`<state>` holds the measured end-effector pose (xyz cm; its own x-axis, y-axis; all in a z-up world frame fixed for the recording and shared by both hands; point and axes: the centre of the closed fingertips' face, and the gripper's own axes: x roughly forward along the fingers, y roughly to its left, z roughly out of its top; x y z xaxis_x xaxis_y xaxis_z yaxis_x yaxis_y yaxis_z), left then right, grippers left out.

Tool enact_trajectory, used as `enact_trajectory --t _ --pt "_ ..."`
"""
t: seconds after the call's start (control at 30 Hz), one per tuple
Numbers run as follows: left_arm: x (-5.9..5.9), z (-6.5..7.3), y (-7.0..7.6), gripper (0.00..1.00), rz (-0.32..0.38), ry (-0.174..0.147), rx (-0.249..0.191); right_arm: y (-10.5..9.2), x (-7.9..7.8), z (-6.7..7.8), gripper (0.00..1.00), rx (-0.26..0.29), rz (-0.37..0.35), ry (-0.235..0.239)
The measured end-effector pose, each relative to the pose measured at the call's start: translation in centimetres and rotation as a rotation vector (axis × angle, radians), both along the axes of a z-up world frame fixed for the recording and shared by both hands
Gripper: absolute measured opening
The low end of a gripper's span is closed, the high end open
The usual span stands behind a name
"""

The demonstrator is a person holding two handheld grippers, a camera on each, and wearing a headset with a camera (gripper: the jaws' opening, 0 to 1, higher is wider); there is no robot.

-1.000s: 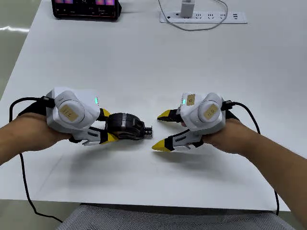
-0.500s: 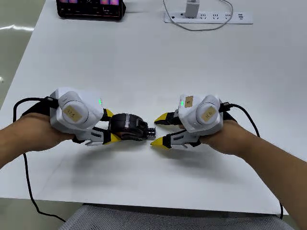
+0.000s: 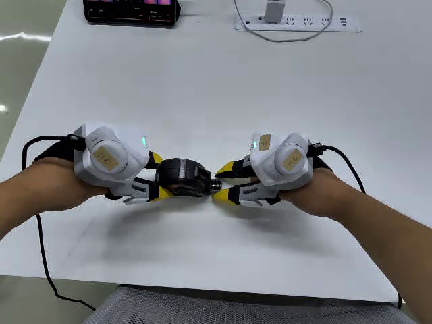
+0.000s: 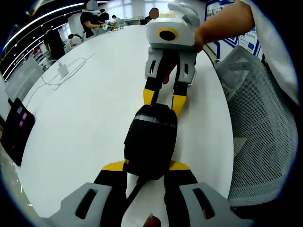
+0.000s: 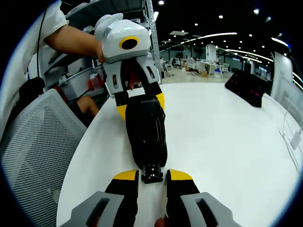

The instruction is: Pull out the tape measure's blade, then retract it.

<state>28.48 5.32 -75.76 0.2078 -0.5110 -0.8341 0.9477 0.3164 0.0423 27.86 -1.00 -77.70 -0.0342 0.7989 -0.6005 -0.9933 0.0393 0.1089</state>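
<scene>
A black tape measure (image 3: pixel 182 178) lies on the white table (image 3: pixel 202 81) near its front edge. My left gripper (image 3: pixel 159 177) is shut on the case from the left; in the left gripper view its yellow tips (image 4: pixel 147 166) clamp the case's rear (image 4: pixel 150 141). My right gripper (image 3: pixel 220 183) faces it from the right. In the right gripper view (image 5: pixel 152 176) its yellow tips press on either side of the blade's end hook (image 5: pixel 152 173), which sticks out of the case (image 5: pixel 146 125). The blade itself is inside the case.
A white power strip (image 3: pixel 297 22) with a plugged charger and looped cable lies at the table's far edge. A dark device with a lit screen (image 3: pixel 131 10) sits at the far left. A grey mesh chair (image 3: pixel 236 307) is below the near edge.
My right gripper has moved left toward the tape measure and its jaws have closed from wide open onto the end hook. The left gripper kept its hold on the case.
</scene>
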Motion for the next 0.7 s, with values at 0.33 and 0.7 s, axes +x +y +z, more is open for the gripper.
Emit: enact_trajectory --t 0.33,0.7 --pt "0.03 -0.03 0.02 0.25 0.001 -0.001 0.000 0.30 -0.11 -0.03 0.14 0.001 0.013 -0.011" --pt "-0.04 -0.03 0.05 0.25 -0.002 -0.003 0.001 0.30 -0.09 -0.06 0.12 0.001 0.029 -0.035"
